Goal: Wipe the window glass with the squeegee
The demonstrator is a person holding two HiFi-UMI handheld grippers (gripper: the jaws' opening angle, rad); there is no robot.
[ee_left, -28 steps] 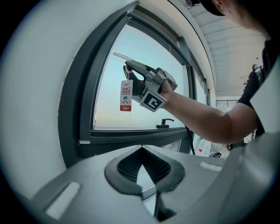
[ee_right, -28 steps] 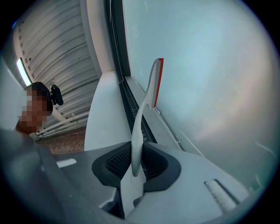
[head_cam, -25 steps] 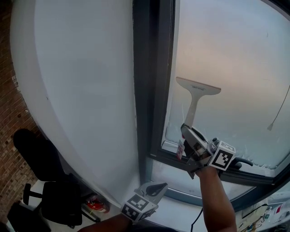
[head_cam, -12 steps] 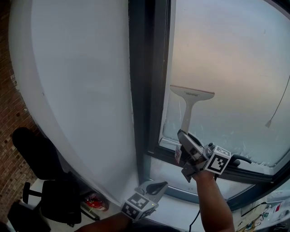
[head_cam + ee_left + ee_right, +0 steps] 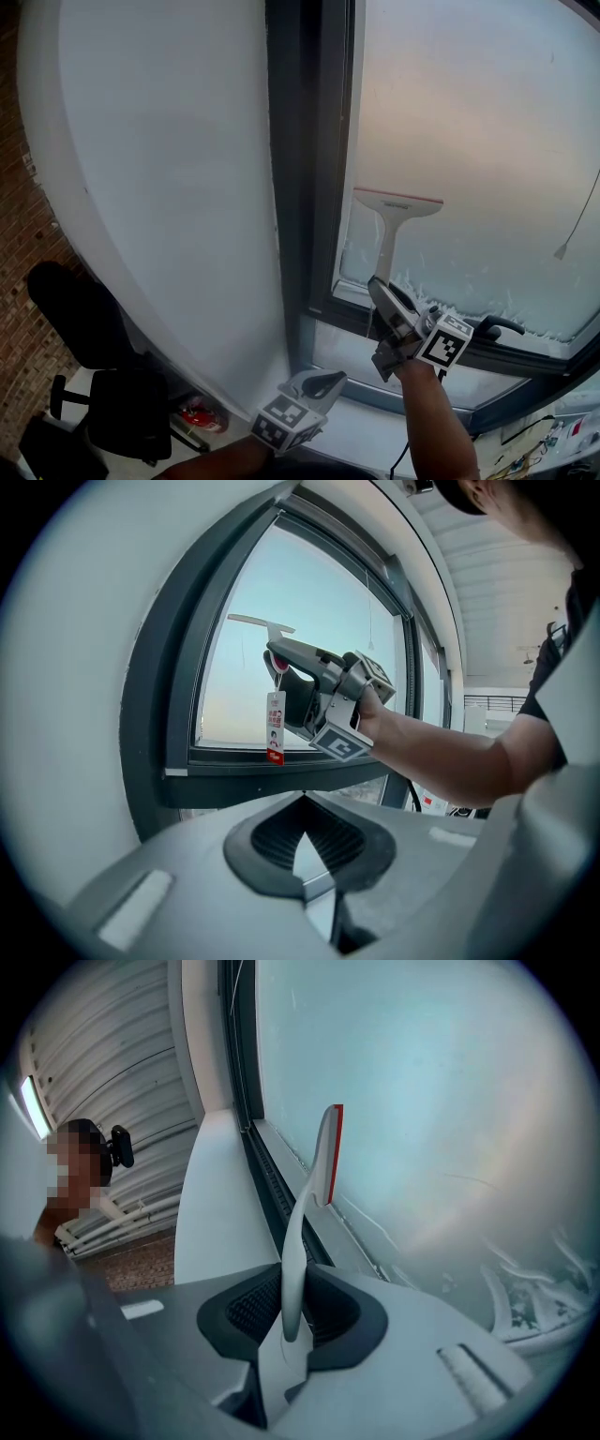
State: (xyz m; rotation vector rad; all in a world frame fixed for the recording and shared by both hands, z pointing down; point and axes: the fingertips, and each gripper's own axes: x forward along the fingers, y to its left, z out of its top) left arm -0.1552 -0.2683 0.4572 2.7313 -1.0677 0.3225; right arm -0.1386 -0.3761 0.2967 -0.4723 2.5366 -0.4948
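Observation:
A white squeegee (image 5: 387,236) with a red-edged blade (image 5: 335,1147) stands upright against the lower left of the window glass (image 5: 478,131). My right gripper (image 5: 392,321) is shut on the squeegee's handle (image 5: 292,1269) just above the dark lower frame. A paper tag (image 5: 275,727) hangs from that gripper. Foam streaks (image 5: 530,1283) lie along the bottom of the pane. My left gripper (image 5: 317,386) hangs low below the sill, jaws together with nothing between them, pointing at the window.
A dark window frame (image 5: 309,187) runs up the left of the glass beside a white wall (image 5: 159,169). A black window handle (image 5: 500,326) sits on the lower frame. A blind cord (image 5: 577,230) hangs at right. An office chair (image 5: 84,366) stands at lower left.
The right gripper has drawn the squeegee down the glass and a little to the left. The left gripper has stayed in place.

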